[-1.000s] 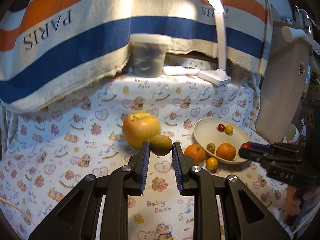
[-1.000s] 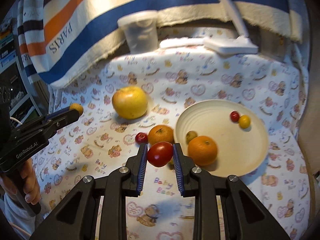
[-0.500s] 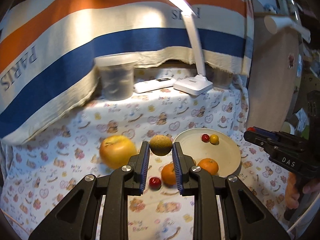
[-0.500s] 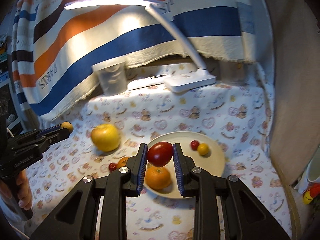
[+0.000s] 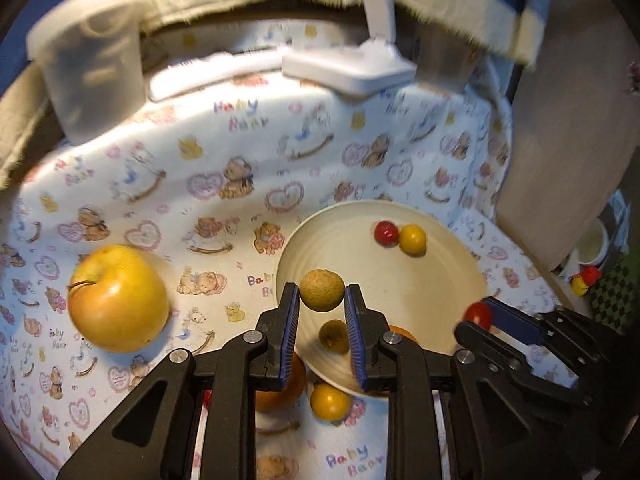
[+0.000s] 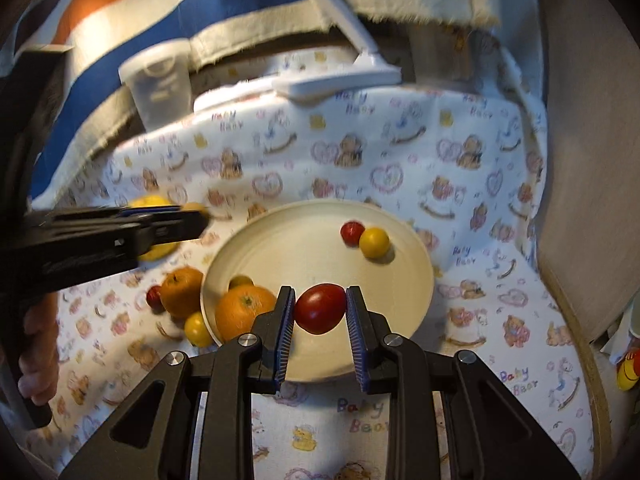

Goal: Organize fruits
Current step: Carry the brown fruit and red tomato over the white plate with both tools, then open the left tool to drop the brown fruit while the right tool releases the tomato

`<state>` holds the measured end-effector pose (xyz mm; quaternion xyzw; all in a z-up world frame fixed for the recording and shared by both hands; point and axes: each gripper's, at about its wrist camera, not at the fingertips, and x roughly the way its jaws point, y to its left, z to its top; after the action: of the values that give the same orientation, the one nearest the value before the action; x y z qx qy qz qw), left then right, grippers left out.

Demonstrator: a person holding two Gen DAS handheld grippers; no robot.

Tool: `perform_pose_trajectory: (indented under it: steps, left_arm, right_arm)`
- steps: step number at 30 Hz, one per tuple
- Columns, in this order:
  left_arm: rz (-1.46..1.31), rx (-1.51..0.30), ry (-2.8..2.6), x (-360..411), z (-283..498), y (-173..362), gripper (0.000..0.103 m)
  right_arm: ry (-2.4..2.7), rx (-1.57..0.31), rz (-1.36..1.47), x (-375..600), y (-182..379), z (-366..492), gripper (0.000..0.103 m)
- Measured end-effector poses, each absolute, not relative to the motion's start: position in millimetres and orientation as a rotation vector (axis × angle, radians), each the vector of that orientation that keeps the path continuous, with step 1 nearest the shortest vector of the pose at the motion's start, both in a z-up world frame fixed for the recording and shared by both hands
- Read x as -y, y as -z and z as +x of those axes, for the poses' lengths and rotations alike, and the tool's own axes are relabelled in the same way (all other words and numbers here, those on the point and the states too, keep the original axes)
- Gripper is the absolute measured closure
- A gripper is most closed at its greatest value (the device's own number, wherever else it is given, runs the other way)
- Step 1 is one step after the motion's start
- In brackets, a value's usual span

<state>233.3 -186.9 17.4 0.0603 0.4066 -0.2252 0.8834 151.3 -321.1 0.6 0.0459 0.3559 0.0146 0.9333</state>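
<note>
My left gripper (image 5: 322, 298) is shut on a small brownish-green fruit (image 5: 322, 290), held over the near left rim of the cream plate (image 5: 440, 280). My right gripper (image 6: 320, 308) is shut on a red tomato (image 6: 320, 308) above the plate's (image 6: 304, 248) near part. In the plate lie a small red fruit (image 6: 352, 233), a yellow one (image 6: 373, 242), an orange (image 6: 244, 312) and a small olive fruit (image 5: 334, 335). On the cloth left of the plate sit a second orange (image 6: 181, 291), a yellow cherry tomato (image 5: 330, 401), a tiny red one (image 6: 153, 296) and a big yellow apple (image 5: 118, 304).
A clear plastic tub (image 5: 88, 68), a white remote (image 5: 216, 70) and a white lamp base (image 5: 348, 68) stand at the back under a striped towel (image 6: 224, 4). A beige board (image 5: 568, 152) rises at the right. A hand (image 6: 34, 340) holds the left gripper's handle.
Both grippers have swung down and forward over the plate with their fruits still held. The plate and lamp base now look much closer, and the left gripper has shifted right towards the plate.
</note>
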Motion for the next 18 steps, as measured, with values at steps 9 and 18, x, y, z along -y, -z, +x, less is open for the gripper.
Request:
perform_pose_trajectory:
  steps: [9, 18]
  left_arm:
    - [0.16, -0.864, 0.457, 196, 236, -2, 0.081]
    - [0.133, -0.866, 0.44, 186, 237, -2, 0.081]
  right_arm:
    - [0.003, -0.804, 0.109, 329, 8, 157, 0.076]
    - [0.0, -0.814, 0.092, 327, 9, 156, 0.076]
